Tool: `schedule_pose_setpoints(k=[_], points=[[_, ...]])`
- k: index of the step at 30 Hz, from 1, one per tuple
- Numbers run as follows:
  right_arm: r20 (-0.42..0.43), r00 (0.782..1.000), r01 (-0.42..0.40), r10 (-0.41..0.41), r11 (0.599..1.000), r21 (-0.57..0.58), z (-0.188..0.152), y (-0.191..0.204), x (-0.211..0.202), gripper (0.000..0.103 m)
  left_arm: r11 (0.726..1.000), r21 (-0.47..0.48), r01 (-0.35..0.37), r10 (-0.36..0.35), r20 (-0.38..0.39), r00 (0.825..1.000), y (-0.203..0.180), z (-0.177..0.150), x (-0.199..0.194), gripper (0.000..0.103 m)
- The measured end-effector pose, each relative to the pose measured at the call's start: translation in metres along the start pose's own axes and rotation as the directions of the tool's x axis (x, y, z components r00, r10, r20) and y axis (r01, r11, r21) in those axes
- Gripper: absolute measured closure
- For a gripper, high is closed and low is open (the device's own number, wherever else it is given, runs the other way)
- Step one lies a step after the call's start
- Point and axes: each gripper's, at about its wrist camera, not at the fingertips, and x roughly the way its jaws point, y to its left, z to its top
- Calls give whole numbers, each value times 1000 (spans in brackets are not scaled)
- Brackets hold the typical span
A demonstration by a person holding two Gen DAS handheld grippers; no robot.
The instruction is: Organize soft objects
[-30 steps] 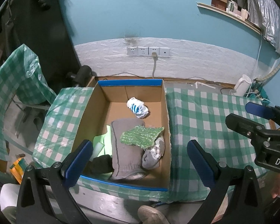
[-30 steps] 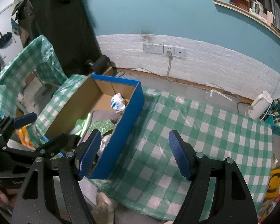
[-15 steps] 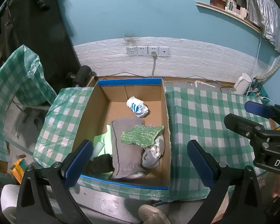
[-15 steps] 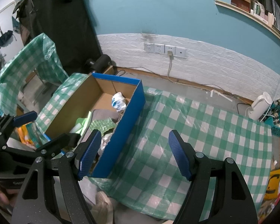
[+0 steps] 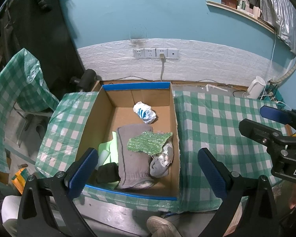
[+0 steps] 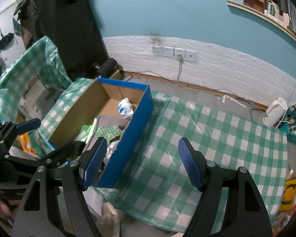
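Teal wall and white brick trim back a green-checked counter. My left claw hangs wide and empty directly over the cardboard box — its long axis runs away from me. Inside lie a grey garment, green bubble wrap and a balled sock. My right claw, also wide, sits off the box's right wall; only its view shows that blue outer side.

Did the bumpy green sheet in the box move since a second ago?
No. The green bubble wrap sheet lies on the grey garment against the cardboard box's right wall, just as it did before. Neither claw touches it.
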Motion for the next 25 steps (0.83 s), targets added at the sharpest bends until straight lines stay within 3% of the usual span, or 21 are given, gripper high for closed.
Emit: schedule_pose_setpoints(k=[25], points=[[2,1000,-1,1,1000,0,-1,-2,-2,29,1000,4,-2,2,-2,1000,-2,0,0,1]])
